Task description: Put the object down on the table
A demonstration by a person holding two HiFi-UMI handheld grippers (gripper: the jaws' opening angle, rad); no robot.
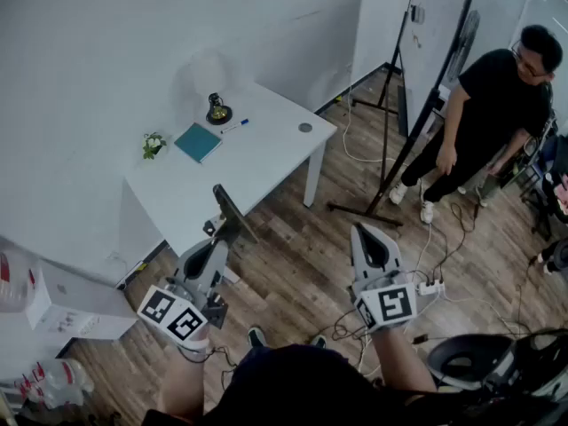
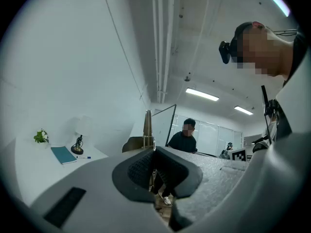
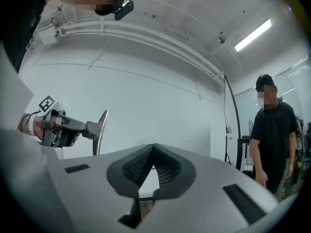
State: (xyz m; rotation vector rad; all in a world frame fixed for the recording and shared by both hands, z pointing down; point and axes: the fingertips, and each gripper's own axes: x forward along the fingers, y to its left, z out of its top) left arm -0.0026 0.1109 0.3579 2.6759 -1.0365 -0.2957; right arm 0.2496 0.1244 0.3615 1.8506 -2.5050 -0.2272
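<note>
Carrying is the step you are in, by my reading. Your left gripper (image 1: 222,229) is clenched on a thin flat object (image 1: 233,211), which stands up edge-on from the closed jaw tips. You are holding it in the air at the near edge of the white table (image 1: 266,158), and it does not look to be resting on anything. Your right gripper (image 1: 362,233) has its jaws pressed together on nothing and hangs over the wooden floor (image 1: 302,256), well apart from the table. Nothing is set down yet. Next you need to reach forward over the bare near half of the tabletop, keeping away from the teal notebook (image 1: 197,142), the pen (image 1: 235,126) and the small plant (image 1: 154,144) at the far side. A piece this thin will likely topple if left on edge, so tip it flat, lower until it bears on the surface, and only then let the jaws part.
</note>
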